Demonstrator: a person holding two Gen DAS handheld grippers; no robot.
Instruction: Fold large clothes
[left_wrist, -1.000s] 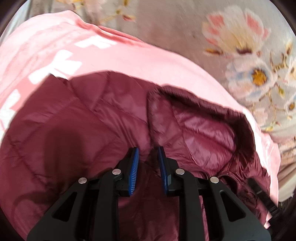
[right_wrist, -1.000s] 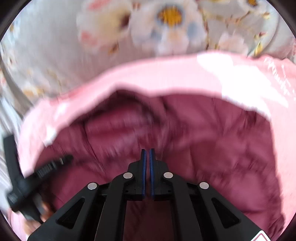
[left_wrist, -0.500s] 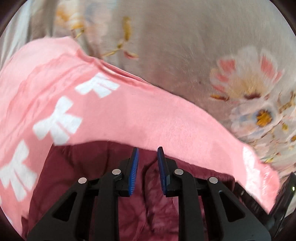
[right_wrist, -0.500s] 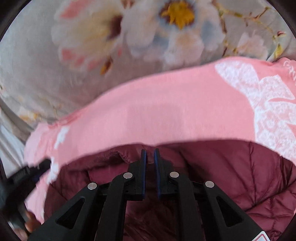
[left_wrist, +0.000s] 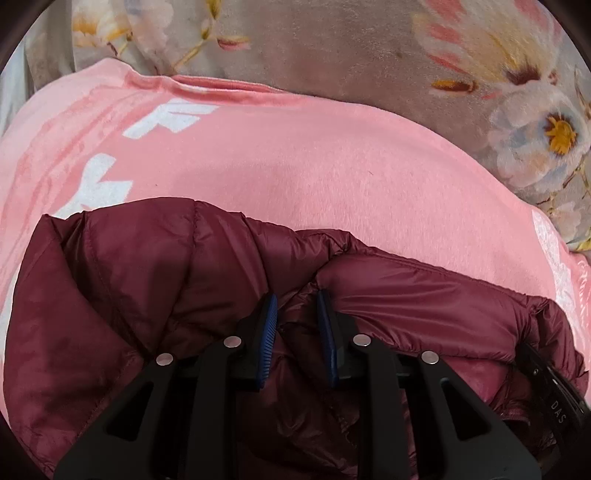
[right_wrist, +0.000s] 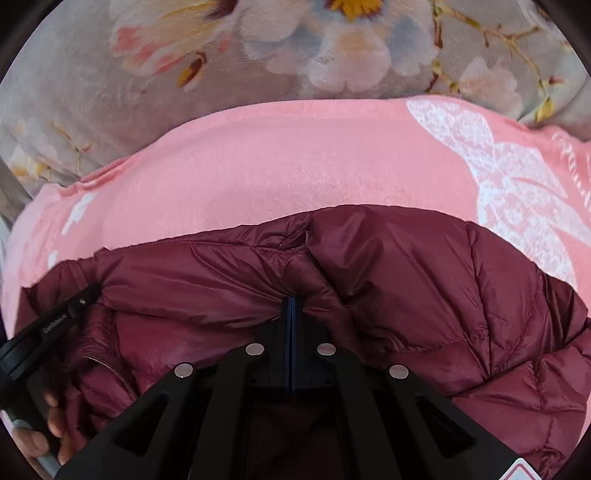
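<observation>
A maroon quilted puffer jacket (left_wrist: 147, 295) lies bunched on a pink fleece cloth with white prints (left_wrist: 295, 166). My left gripper (left_wrist: 295, 314) has a fold of the jacket's upper edge between its blue pads, which press on it while the jaws ease slightly apart. In the right wrist view the same jacket (right_wrist: 443, 295) fills the lower half. My right gripper (right_wrist: 291, 301) is shut, its pads together on a pucker of jacket fabric at the edge. Each gripper shows in the other's view: the right gripper's body (left_wrist: 546, 376), and the left gripper's body (right_wrist: 55, 321) with a hand (right_wrist: 44, 424) on it.
Under the pink cloth (right_wrist: 295, 166) lies a grey bedspread with large flowers (left_wrist: 332, 48), also across the top of the right wrist view (right_wrist: 74, 92). The pink cloth's far edge runs just beyond the jacket.
Both grippers have carried the jacket's edge toward me, so more pink cloth now shows beyond it. The right jaws parted a little half a second ago and have shut again.
</observation>
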